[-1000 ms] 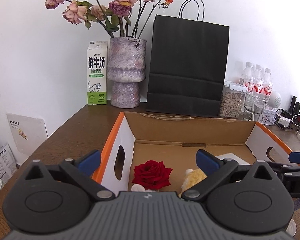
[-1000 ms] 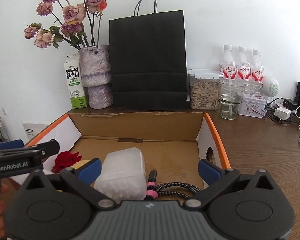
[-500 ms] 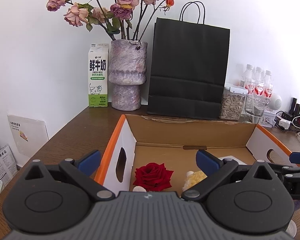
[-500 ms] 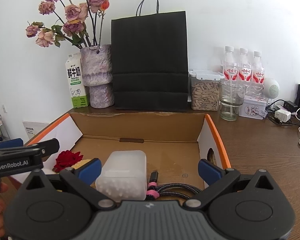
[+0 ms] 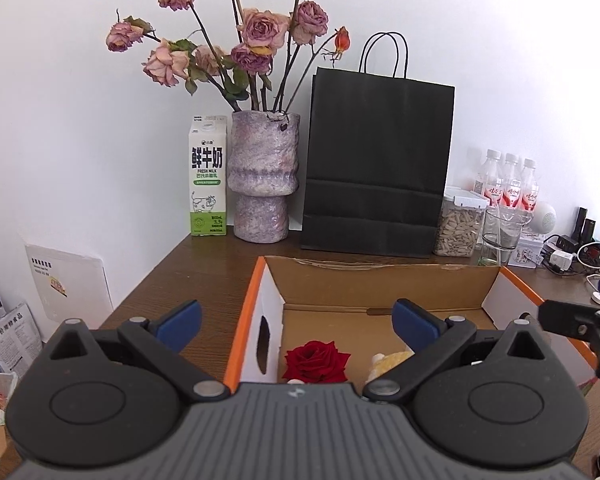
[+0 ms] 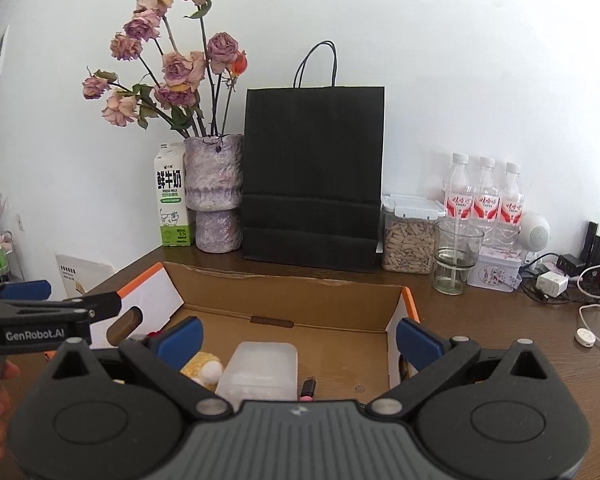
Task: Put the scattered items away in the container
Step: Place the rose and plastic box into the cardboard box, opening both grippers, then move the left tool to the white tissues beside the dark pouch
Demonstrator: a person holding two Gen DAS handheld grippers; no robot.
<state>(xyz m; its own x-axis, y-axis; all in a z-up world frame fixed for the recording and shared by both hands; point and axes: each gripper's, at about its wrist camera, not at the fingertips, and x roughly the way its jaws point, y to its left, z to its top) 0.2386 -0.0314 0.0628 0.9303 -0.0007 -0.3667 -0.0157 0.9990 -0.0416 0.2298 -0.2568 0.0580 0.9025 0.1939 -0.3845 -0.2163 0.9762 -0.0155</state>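
While both claws gape empty, red rose (image 5: pixel 316 361) in box (image 5: pixel 380 280), below left claw (image 5: pixel 296 316)

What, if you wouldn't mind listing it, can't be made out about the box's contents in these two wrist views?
- Red rose: left wrist view, its base is hidden behind the left gripper's body.
- Yellow fluffy item: mostly covered by that gripper's finger; what it is cannot be told.
- Translucent case: right wrist view, near end hidden by the right gripper.
- Cable plug: only the tip shows.
- Cardboard box: near wall out of sight in both views.
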